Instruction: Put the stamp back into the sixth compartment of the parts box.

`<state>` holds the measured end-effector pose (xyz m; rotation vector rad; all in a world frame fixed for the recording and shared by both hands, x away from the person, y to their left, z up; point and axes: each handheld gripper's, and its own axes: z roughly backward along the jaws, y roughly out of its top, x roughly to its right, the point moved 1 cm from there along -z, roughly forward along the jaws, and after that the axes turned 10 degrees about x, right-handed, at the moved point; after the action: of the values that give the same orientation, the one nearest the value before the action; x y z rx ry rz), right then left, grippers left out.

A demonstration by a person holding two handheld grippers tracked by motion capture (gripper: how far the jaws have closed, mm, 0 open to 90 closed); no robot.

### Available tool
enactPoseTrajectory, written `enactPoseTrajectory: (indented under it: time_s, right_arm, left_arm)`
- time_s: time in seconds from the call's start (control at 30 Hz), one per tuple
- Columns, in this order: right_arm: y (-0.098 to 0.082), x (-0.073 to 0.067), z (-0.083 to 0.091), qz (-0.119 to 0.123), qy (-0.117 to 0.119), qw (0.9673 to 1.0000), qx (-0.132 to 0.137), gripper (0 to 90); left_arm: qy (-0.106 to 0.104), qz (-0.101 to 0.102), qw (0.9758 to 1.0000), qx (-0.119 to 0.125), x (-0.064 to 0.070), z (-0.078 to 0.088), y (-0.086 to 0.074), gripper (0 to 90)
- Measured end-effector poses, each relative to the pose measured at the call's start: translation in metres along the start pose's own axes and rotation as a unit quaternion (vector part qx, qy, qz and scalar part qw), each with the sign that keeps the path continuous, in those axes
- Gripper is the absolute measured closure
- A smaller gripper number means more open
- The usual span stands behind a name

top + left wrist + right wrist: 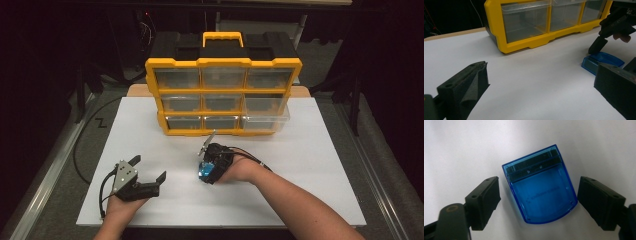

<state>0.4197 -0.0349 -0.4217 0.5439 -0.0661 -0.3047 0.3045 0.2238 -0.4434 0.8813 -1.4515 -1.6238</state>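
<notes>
While my right gripper (pixel 537 202) brackets the translucent blue plastic case (pixel 540 186) with wide jaws, untouched, my left gripper (pixel 148 168) rests beside it, jaws wide.

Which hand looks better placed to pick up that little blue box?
Right: its tongs already straddle the blue box, jaws either side, not yet touching. The left tongs sit open, off to the side.

Translucent blue plastic case (pixel 540 186), apparently closed, flat on white tabletop (pixel 461 147)

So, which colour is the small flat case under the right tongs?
Translucent blue case, clearest in the right gripper view.
</notes>
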Motion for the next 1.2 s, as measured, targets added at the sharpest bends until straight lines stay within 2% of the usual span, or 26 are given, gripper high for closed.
enactPoseTrajectory:
  time_s: [0.37,0.43,0.73,1.0,1.2]
  right_arm:
    - [0.0007,-0.0005,-0.0041,0.017,0.0,0.9998,0.002,32.1]
    - [0.0012,-0.0009,-0.0033,0.022,-0.007,0.9997,-0.007,33.5]
    - [0.0011,0.0007,-0.0023,0.034,-0.011,0.9994,-0.004,43.5]
    - [0.0013,0.0003,-0.0026,0.036,-0.013,0.9993,-0.005,44.0]
    - [0.0033,-0.0004,-0.0019,0.03,-0.011,0.9994,-0.016,44.3]
  left_arm:
    - [-0.001,0.0,1.0,0.002,-0.0005,0.0004,0.0004,0.3]
    - [-0.001,0.001,1.0,0.001,-0.0005,0.0005,0.0003,0.3]
    - [-0.001,0.0,1.0,0.0,-0.0007,0.0004,0.0002,0.3]
    - [-0.001,0.001,1.0,0.001,-0.0006,0.0005,0.0003,0.3]
    - [-0.001,0.002,1.0,0.002,-0.0005,0.0008,0.0005,0.3]
